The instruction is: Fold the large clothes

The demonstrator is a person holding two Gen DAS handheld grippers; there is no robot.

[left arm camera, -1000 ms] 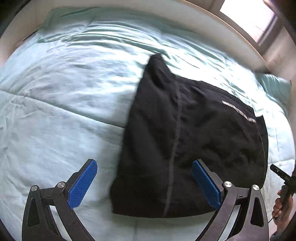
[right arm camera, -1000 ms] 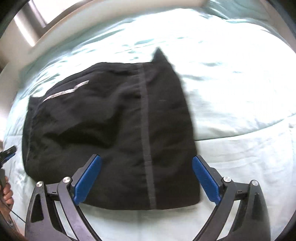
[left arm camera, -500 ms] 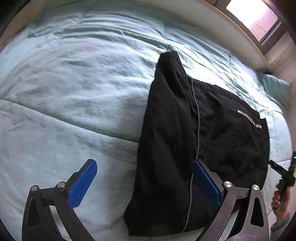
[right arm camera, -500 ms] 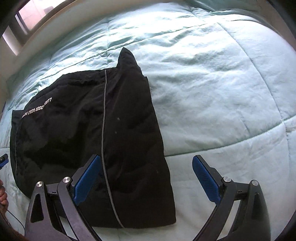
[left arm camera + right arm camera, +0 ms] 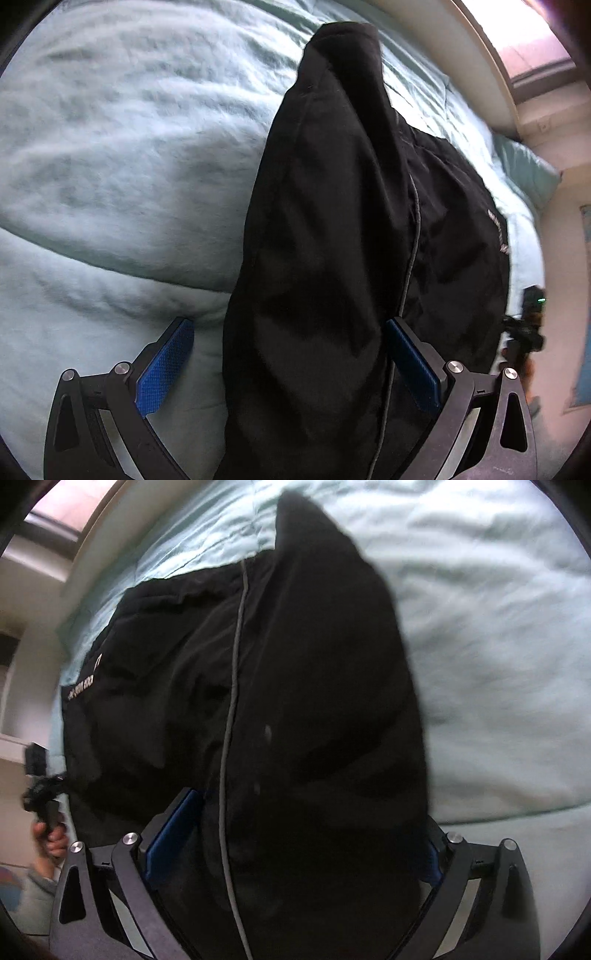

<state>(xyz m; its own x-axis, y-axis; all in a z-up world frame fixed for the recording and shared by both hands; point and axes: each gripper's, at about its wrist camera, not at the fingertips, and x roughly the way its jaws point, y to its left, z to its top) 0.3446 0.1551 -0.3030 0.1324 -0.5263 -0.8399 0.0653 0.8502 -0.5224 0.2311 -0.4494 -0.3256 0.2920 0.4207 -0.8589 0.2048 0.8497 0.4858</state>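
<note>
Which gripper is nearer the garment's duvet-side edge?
Left. The left gripper straddles the garment edge, open; the right gripper sits further over the cloth, with the edge by its outer finger.

Lay on the quilt (image 5: 110, 166), the garment (image 5: 332, 240), reaching from the near edge up toward the far side of the bed. Stood spread over its near end, the left gripper (image 5: 288, 365): one finger over bare quilt to the left, the other over the cloth, beside the seam (image 5: 413, 240). Straddled the same near end, the right gripper (image 5: 295, 834), cloth filling the gap between both fingers. Ran lengthwise through the cloth, that seam, left of middle in the right view. Showed at the garment's outer side, lettering (image 5: 83, 686). Beyond the bed, a window (image 5: 535, 48).
</note>
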